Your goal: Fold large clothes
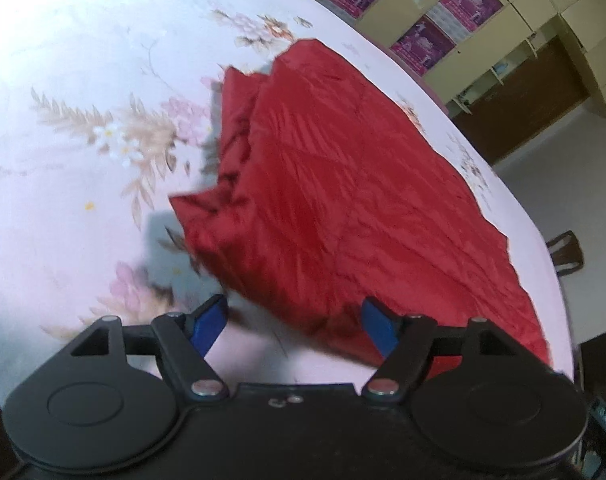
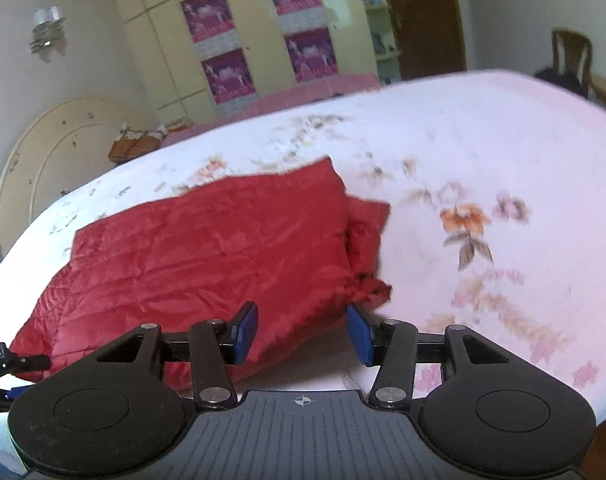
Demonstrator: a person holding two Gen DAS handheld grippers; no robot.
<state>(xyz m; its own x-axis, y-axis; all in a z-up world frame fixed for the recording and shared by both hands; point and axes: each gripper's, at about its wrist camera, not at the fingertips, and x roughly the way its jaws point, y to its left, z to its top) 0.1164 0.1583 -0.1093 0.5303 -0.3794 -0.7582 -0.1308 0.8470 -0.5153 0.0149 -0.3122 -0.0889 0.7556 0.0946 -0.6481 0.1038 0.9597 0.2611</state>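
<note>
I hold my left gripper point(image 1: 293, 326) low over the near edge of the red quilted garment point(image 1: 343, 184), its blue pads spread apart with nothing between them, because that hem is what I judge I must take up next. The garment lies on the floral bedsheet point(image 1: 83, 80), already doubled over itself, with layered corners showing at its far end, so I take it to be partway folded. My right gripper point(image 2: 303, 334) sits at the garment's point(image 2: 207, 248) other near corner, its jaws likewise apart and holding nothing, the cloth lying just beyond its pads. Having one claw at each end lets me lift the hem evenly and carry it across. The fabric looks slick and puffy, so I expect it may slip or spring back.
</note>
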